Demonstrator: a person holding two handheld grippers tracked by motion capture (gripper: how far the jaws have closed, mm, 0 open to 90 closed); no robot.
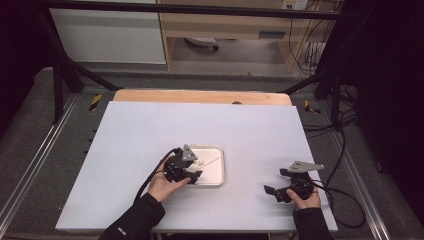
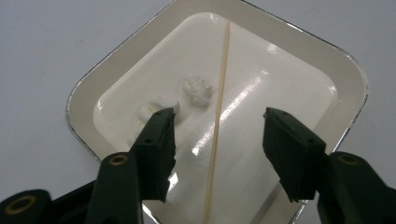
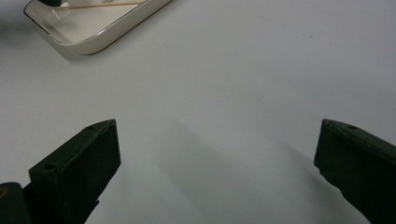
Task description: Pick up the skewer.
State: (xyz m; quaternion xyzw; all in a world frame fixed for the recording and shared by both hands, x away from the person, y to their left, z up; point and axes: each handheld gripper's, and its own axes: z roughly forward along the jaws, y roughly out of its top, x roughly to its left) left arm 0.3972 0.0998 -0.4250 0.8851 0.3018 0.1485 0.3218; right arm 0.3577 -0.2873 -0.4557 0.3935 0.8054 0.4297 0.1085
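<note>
A cream rectangular tray (image 1: 218,175) (image 2: 116,56) (image 3: 100,39) lies near the middle of the white table. Across its floor lies a thin wooden skewer (image 2: 217,116) (image 1: 212,159) (image 3: 100,4), with two small white lumps (image 2: 196,89) to one side of it. My left gripper (image 2: 219,140) (image 1: 192,176) hovers over the tray, open, its jaws either side of the skewer and not touching it. One jaw sits right by the nearer lump (image 2: 159,105). My right gripper (image 3: 217,149) (image 1: 276,194) stands open over bare table at the front right, with nothing between its jaws.
A white board (image 1: 150,130) covers the table, with a strip of wood (image 1: 200,96) showing at its far edge. Black frame bars (image 1: 60,65) stand at both back corners. Cables (image 1: 345,195) trail off the right side.
</note>
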